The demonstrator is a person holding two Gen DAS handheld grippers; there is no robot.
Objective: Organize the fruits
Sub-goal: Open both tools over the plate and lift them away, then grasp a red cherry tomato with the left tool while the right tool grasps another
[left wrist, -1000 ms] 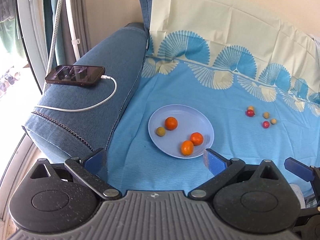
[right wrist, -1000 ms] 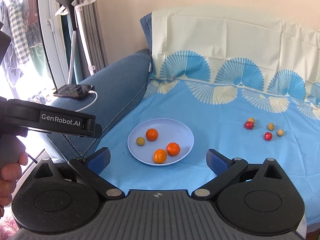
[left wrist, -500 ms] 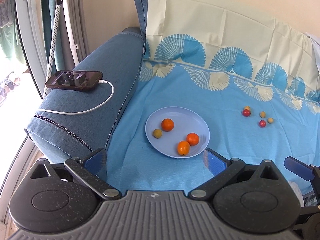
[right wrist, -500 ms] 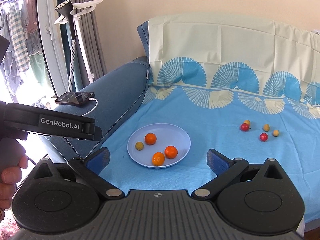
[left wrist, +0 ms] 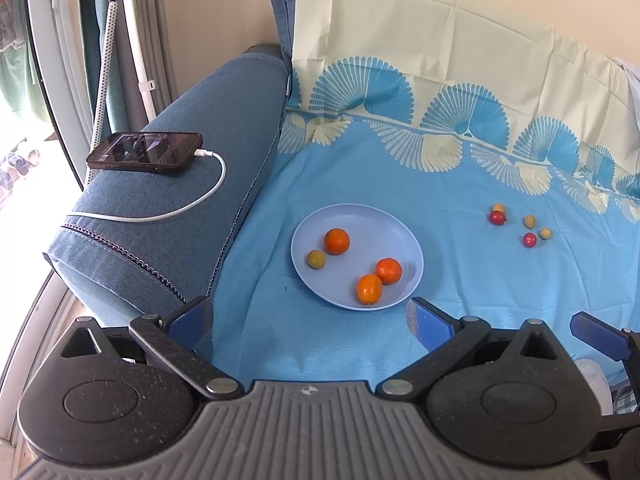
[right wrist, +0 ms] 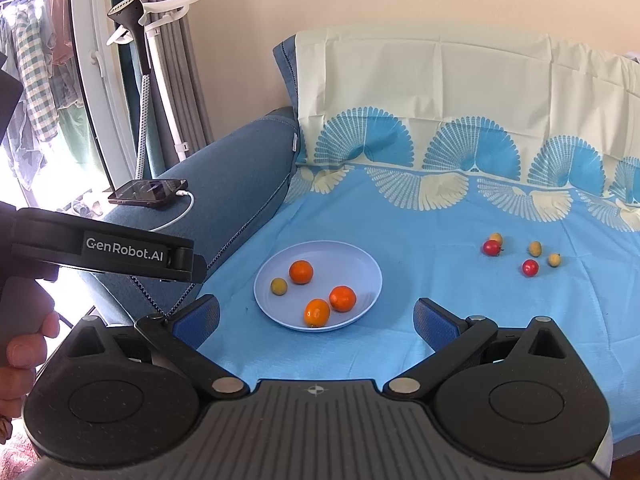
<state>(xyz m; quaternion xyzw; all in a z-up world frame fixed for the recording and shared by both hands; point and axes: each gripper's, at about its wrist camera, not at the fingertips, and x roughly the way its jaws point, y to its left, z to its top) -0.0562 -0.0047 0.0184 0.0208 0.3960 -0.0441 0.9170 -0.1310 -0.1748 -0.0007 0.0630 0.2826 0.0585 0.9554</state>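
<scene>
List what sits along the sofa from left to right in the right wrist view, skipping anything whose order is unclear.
phone → charging cable → plate holding three oranges and one yellowish fruit → loose cluster of small red and yellow fruits on the blue cloth.

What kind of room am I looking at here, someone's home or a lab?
Most likely a home living room. A blue sofa armrest holds a charging phone, a patterned sheet covers the seat under a plate of fruit, and laundry hangs by the window.
</scene>
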